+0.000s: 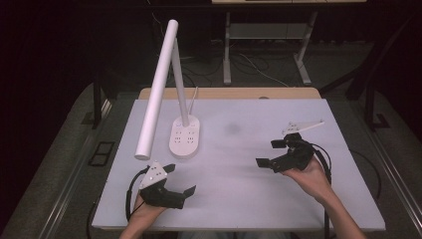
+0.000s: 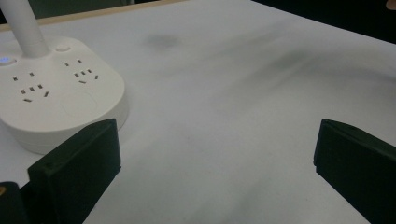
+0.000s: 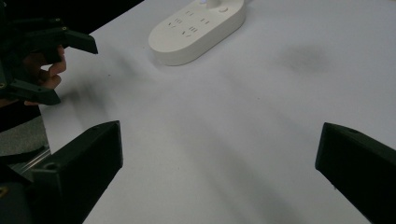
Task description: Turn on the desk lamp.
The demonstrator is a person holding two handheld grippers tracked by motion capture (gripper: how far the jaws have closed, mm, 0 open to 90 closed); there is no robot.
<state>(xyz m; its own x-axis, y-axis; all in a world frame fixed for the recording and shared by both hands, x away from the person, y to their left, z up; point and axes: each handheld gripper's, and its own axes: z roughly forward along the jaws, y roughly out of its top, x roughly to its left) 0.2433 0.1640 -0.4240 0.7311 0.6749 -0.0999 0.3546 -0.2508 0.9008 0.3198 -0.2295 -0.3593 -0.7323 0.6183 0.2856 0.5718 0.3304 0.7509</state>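
A white flat table top (image 1: 278, 199) is seen with a light wooden edge (image 1: 229, 93) at the far side. Grey carpet floor (image 1: 54, 169) is seen around it. The room behind is kept dark. The grey metal legs of a second table (image 1: 303, 57) are seen at the back, with thin cables (image 1: 256, 67) on the floor.

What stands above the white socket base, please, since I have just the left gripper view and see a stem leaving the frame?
Observer: In the high view the stem carries a long white lamp head slanting down toward the person's left gripper.
Operator: Thank you. Is the right gripper holding anything?
Observer: No; the right gripper is open and empty above the bare white tabletop.
Operator: Is anything lying near it?
Observer: A flat white bracket lies just beyond it.
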